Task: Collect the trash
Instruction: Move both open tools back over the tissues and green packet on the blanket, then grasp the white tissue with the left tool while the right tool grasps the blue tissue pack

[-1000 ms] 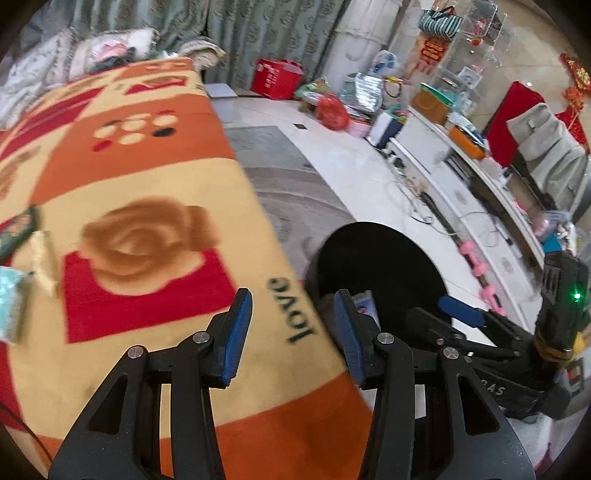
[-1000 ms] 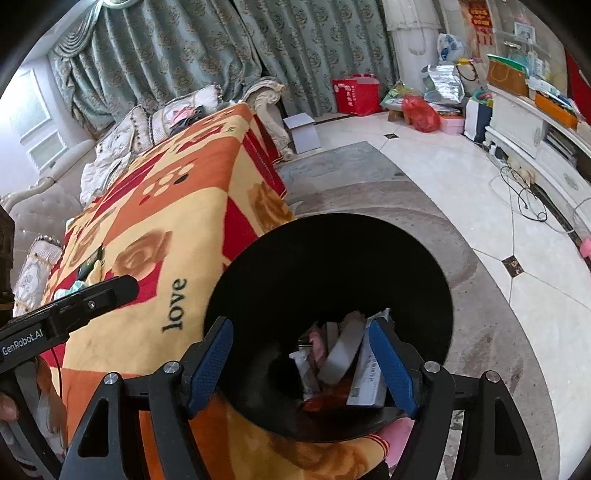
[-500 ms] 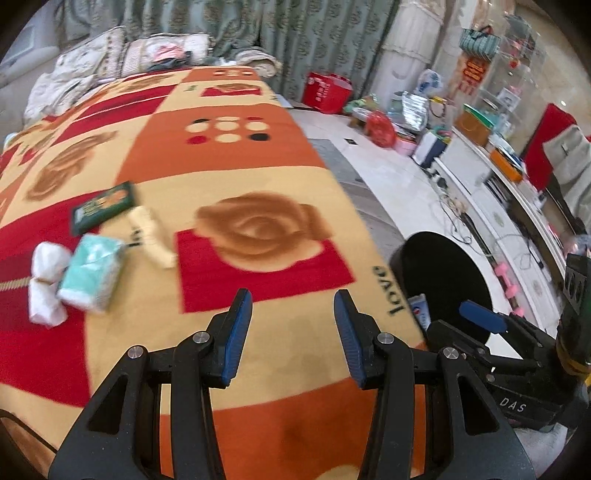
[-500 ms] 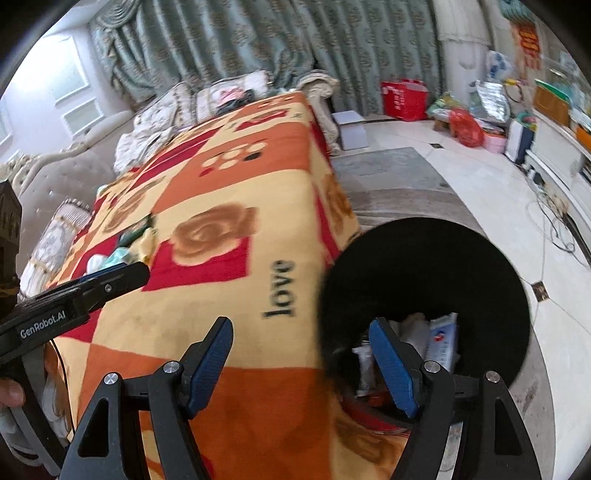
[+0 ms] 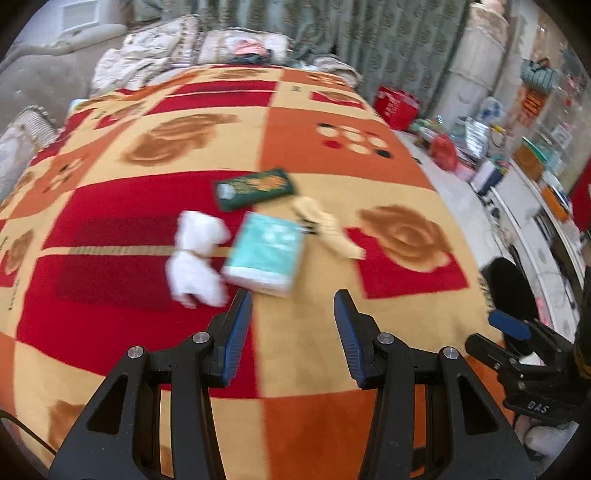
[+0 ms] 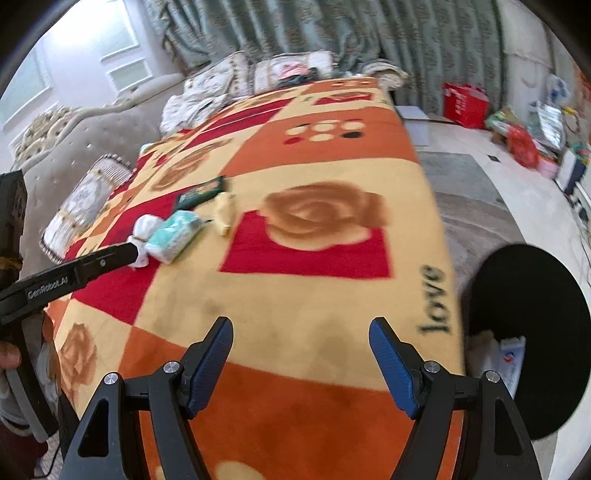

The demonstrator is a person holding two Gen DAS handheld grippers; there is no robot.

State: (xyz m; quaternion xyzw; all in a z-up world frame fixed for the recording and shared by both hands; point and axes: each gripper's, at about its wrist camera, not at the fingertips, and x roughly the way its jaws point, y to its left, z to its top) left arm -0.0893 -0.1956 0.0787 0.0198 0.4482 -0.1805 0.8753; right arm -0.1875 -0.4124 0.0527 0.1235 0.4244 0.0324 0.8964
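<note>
Trash lies on an orange, red and yellow blanket (image 5: 314, 155): a crumpled white tissue (image 5: 195, 254), a teal tissue pack (image 5: 266, 254), a dark green packet (image 5: 255, 188) and a pale yellow wrapper (image 5: 325, 225). My left gripper (image 5: 291, 306) is open and empty, just short of the teal pack (image 6: 177, 236). My right gripper (image 6: 301, 332) is open and empty over the blanket's near part (image 6: 295, 295). A black trash bin (image 6: 528, 332) with wrappers inside stands on the floor at the right, also seen as the bin (image 5: 509, 284) in the left wrist view.
A sofa with cushions (image 6: 88, 195) runs along the blanket's left side. Green curtains (image 6: 332, 29) hang behind. A red bag (image 6: 465, 99) and assorted clutter (image 5: 480, 147) stand on the tiled floor at the right, near a low white cabinet (image 5: 535, 221).
Both grippers have swung left, away from the bin and over the blanket. The trash items have come into view ahead of the left gripper. Neither gripper's opening has changed.
</note>
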